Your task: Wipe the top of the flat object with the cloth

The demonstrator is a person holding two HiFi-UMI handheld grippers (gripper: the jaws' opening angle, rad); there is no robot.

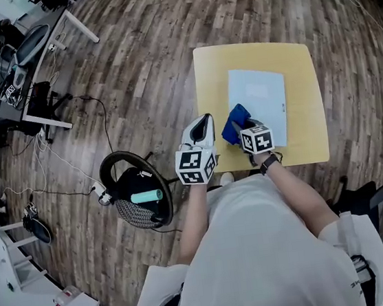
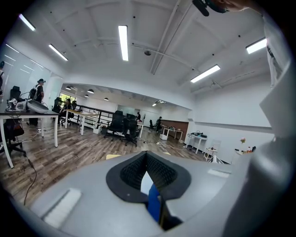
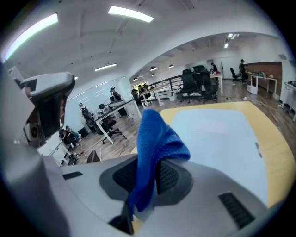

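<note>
A pale blue flat sheet [image 1: 260,102] lies on the yellow table [image 1: 302,66]; the right gripper view shows the sheet [image 3: 217,139] stretching ahead. My right gripper [image 1: 246,133] is shut on a blue cloth [image 1: 235,122] at the sheet's near left corner. The cloth [image 3: 155,139] sticks up between the jaws of the right gripper [image 3: 148,178]. My left gripper [image 1: 202,130] hovers at the table's left near edge, jaws together with nothing in them. In its own view the left gripper [image 2: 148,178] points out at the room, with a sliver of blue showing behind the pads.
A black round chair [image 1: 138,197] with a teal cylinder [image 1: 146,196] on it stands on the wooden floor left of me. Desks [image 1: 41,56] and cables sit farther left. The table's near edge [image 1: 296,162] is close to my body.
</note>
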